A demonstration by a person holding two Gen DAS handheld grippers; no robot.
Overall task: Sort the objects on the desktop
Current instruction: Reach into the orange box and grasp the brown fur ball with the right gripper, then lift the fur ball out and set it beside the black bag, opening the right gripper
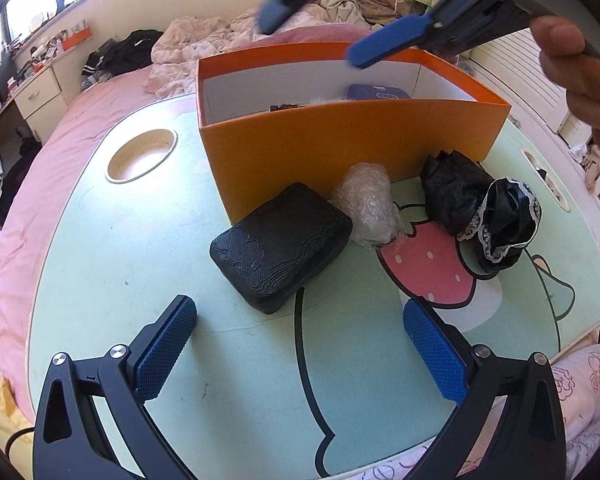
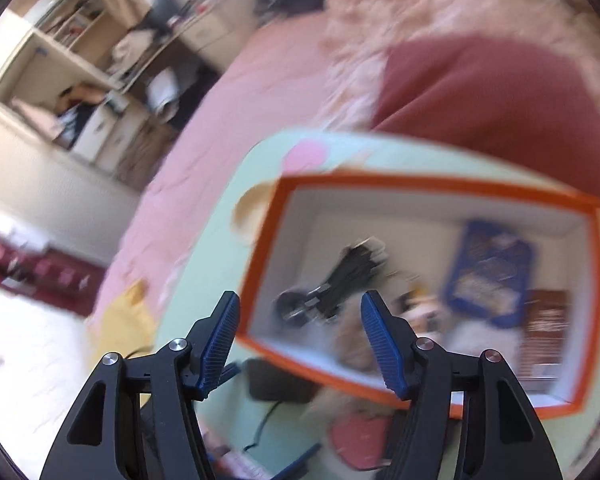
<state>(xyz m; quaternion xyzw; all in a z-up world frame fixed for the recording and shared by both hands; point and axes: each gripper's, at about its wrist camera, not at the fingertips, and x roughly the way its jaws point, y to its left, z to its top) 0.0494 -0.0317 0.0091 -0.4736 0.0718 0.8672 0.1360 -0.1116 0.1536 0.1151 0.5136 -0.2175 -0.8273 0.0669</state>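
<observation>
In the left wrist view my left gripper (image 1: 300, 344) hovers low over the green table, open and empty. Just beyond its fingers lies a black textured case (image 1: 280, 246). Behind the case are a bubble-wrap bundle (image 1: 366, 204), a crumpled black bag (image 1: 452, 188) and a black lace-trimmed piece (image 1: 504, 224). An orange box (image 1: 340, 136) stands behind them. My right gripper (image 1: 332, 24) hangs above the box, open. The blurred right wrist view shows the right gripper (image 2: 300, 320) with nothing between its fingers, looking down into the orange box (image 2: 440, 184). A black object (image 2: 340, 276), a blue packet (image 2: 492, 272) and a brown item (image 2: 548, 328) lie inside.
The table (image 1: 120, 240) has a round cup hole (image 1: 140, 156) at left and a slot (image 1: 544, 176) at right. It rests on a pink bed (image 1: 20, 248) with bedding piled behind. A hand (image 1: 576, 72) holds the right gripper at the upper right.
</observation>
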